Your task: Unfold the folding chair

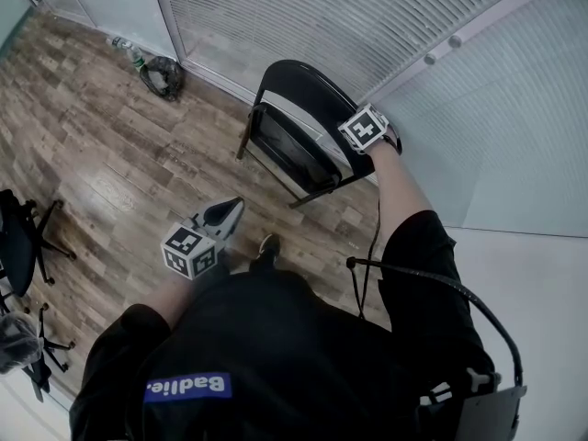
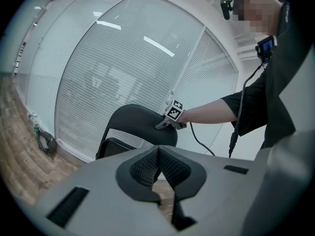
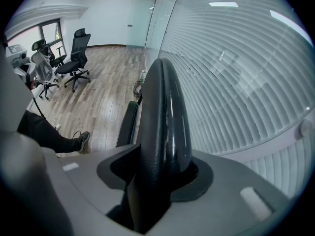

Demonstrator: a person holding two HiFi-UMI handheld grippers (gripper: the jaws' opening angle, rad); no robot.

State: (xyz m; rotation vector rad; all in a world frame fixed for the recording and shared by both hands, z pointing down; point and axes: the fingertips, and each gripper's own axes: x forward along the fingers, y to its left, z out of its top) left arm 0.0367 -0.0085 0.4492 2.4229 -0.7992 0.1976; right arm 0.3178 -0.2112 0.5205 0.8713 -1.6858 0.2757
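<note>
Folding chair [image 1: 296,131] is standing on the wood floor [image 1: 110,154] by the glass wall w/ blinds [image 1: 303,16], seat lying flat against its backrest [image 3: 162,107]. R gripper [image 3: 158,181] is clamping its jaws on the backrest's top edge. L gripper [image 2: 158,163] is hovering apart from the chair, jaws together & empty.

Blk folding chair [image 1: 292,145], brown wood-grain floor [image 1: 110,154], white striped blinds [image 1: 322,16].
</note>
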